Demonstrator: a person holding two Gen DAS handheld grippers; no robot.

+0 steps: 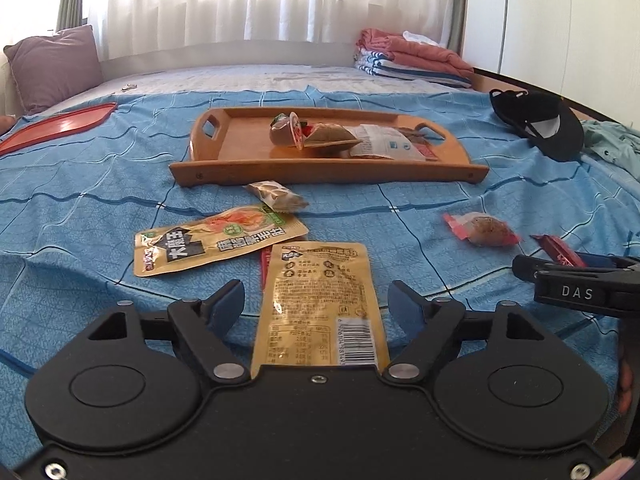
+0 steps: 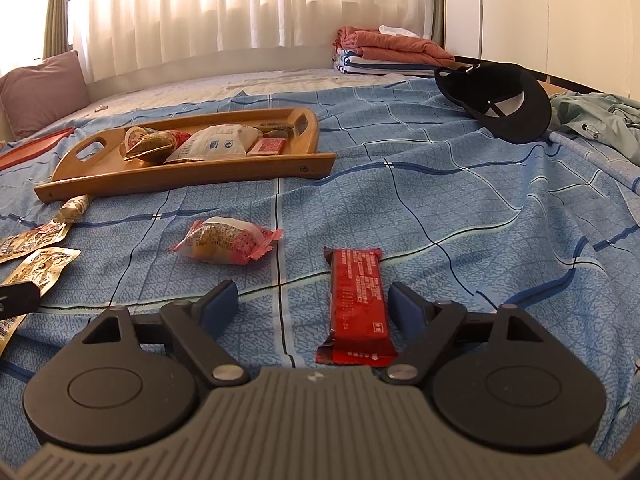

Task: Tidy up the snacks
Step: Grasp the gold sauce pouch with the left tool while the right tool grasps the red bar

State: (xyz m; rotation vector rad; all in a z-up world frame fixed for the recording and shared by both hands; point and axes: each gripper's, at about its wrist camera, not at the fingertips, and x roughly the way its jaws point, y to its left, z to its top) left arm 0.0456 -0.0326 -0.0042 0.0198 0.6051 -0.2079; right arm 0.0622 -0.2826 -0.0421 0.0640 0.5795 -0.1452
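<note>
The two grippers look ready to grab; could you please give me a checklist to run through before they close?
1. Left gripper open: ok.
2. Gold pouch lies between its fingers: ok.
3. Right gripper open: ok.
4. Red bar centred between the right fingers: not ok, it sits close to the right-hand one.
5. Pads touching either snack: cannot tell.
6. Bare floor left on the wooden tray: ok.

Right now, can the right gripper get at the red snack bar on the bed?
Probably yes. The right gripper is open, and the red snack bar lies flat on the bedspread between its fingers, with nothing covering it.
</note>
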